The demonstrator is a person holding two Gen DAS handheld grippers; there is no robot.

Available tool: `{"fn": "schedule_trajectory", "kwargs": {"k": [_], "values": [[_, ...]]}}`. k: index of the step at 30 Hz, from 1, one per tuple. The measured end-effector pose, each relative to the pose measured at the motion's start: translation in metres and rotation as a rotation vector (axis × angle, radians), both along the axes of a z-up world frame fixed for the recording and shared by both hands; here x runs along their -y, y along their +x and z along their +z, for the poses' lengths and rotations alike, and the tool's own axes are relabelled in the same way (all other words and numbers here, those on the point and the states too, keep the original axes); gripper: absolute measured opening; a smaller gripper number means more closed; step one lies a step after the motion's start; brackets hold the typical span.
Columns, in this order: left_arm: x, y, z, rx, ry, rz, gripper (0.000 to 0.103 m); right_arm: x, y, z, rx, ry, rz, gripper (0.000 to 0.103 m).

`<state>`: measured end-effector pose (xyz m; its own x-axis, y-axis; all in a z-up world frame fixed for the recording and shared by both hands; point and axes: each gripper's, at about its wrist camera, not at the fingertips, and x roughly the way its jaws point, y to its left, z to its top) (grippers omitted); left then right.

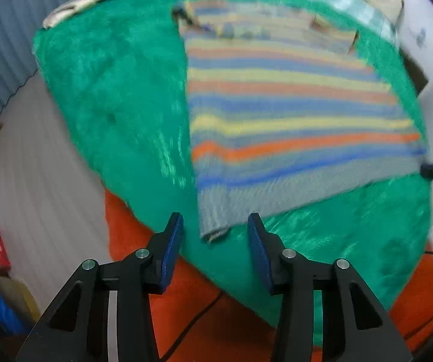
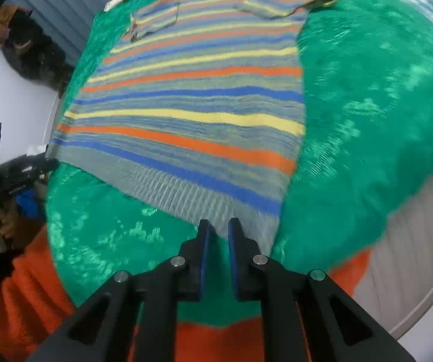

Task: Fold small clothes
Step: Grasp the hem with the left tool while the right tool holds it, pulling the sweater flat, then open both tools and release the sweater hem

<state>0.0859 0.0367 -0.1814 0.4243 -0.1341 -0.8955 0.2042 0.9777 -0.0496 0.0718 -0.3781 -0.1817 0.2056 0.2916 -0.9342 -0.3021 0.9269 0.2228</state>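
Across the green blanket (image 2: 367,96), a striped knit sweater (image 2: 192,99) is lying flat, sleeves folded in at the far end. Left gripper (image 1: 214,229): fingers standing wide, straddling the hem's left corner, gripping nothing. Right gripper (image 2: 218,229): fingers narrowing over the ribbed hem near its right corner; whether pinching cloth, cannot tell. Step, judged: taking hem corners; next calls for closing both, then lifting toward the collar.

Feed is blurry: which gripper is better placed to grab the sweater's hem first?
Probably the left gripper: its jaws are wide open either side of the striped sweater's near hem corner. The right gripper is at the hem too, but its jaws are almost shut.
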Motion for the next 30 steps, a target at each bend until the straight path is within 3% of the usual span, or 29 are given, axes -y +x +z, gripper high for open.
{"fn": "schedule_trajectory", "kwargs": {"k": [1, 3, 6, 8, 10, 12, 13, 15, 17, 18, 21, 24, 28, 30], "values": [[0.006, 0.002, 0.015, 0.045, -0.018, -0.005, 0.060, -0.005, -0.002, 0.009, 0.027, -0.040, 0.019, 0.015], [0.019, 0.008, 0.030, 0.103, -0.042, -0.017, 0.067, -0.022, -0.004, 0.028, 0.106, -0.085, 0.080, 0.017], [0.059, 0.029, 0.035, 0.147, -0.087, -0.057, 0.072, -0.036, 0.009, 0.029, 0.122, -0.022, 0.103, 0.028], [0.088, 0.037, 0.021, 0.143, -0.071, -0.088, 0.077, -0.038, 0.016, 0.005, 0.058, -0.027, 0.112, 0.028], [0.107, 0.037, -0.009, 0.082, -0.025, -0.114, 0.076, -0.030, 0.014, -0.011, -0.011, -0.041, 0.122, 0.028], [0.113, 0.023, -0.031, 0.041, 0.013, -0.130, 0.075, -0.019, 0.010, 0.000, -0.043, -0.046, 0.133, 0.027], [0.112, 0.010, -0.032, 0.079, 0.007, -0.124, 0.078, -0.013, 0.010, 0.011, -0.046, -0.060, 0.132, 0.028], [0.109, -0.006, -0.030, 0.100, -0.013, -0.111, 0.085, -0.002, 0.020, 0.046, 0.056, -0.099, 0.148, 0.035], [0.106, -0.017, -0.028, 0.106, -0.044, -0.081, 0.086, 0.002, 0.052, 0.082, 0.217, -0.177, 0.147, 0.066], [0.105, -0.021, -0.027, 0.108, -0.051, -0.066, 0.086, 0.000, 0.067, 0.092, 0.281, -0.203, 0.156, 0.068], [0.106, -0.027, -0.017, 0.106, -0.059, -0.051, 0.086, -0.024, 0.136, 0.095, 0.371, -0.273, 0.240, 0.068], [0.089, -0.036, 0.001, 0.145, -0.034, -0.017, 0.086, -0.068, 0.206, 0.060, 0.324, -0.306, 0.328, 0.065], [0.056, -0.052, 0.019, 0.164, -0.042, 0.077, 0.086, -0.090, 0.265, 0.002, 0.295, -0.405, 0.328, 0.058], [0.041, -0.056, 0.023, 0.159, -0.070, 0.121, 0.086, -0.074, 0.280, -0.022, 0.264, -0.371, 0.232, 0.037]]}}
